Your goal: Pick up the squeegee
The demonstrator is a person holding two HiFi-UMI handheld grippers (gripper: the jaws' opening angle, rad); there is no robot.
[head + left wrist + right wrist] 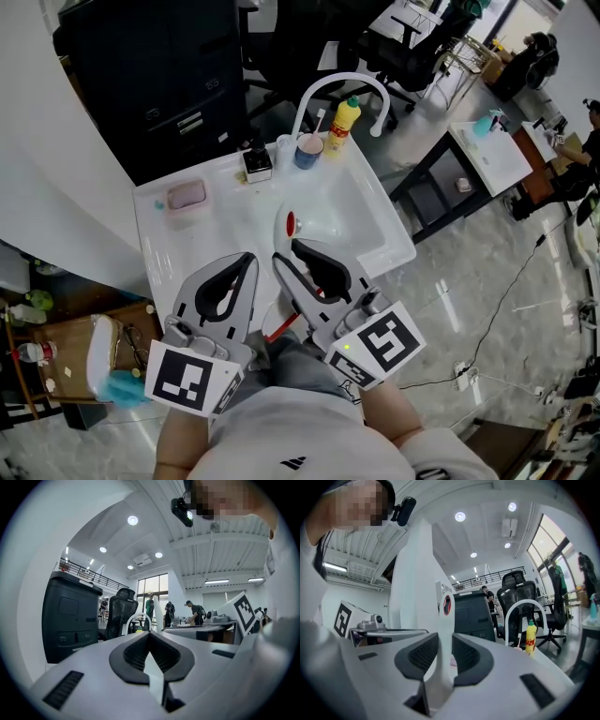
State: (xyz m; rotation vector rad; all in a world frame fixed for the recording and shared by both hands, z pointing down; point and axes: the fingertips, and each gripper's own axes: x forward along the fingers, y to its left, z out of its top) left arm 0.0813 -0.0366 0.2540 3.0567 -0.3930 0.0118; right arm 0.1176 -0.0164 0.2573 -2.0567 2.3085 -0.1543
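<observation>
In the head view, the white squeegee (289, 223), with a red-ringed hole at its handle end, pokes out past my right gripper (286, 259), which is shut on its handle over the white sink counter (220, 220). The right gripper view shows the handle (443, 625) clamped between both pads, with the squeegee's broad white head (412, 578) rising to the left. My left gripper (247, 259) hovers just left of it, level. Seen from the left gripper view, the left gripper (150, 635) has its tips together and nothing between them.
A white arched faucet (337, 89), a yellow bottle (344, 117), a blue cup (307, 150), a small black item (256, 161) and a pink soap (186, 195) line the back of the counter. The basin (352, 220) lies right. A black cabinet (159, 75) stands behind.
</observation>
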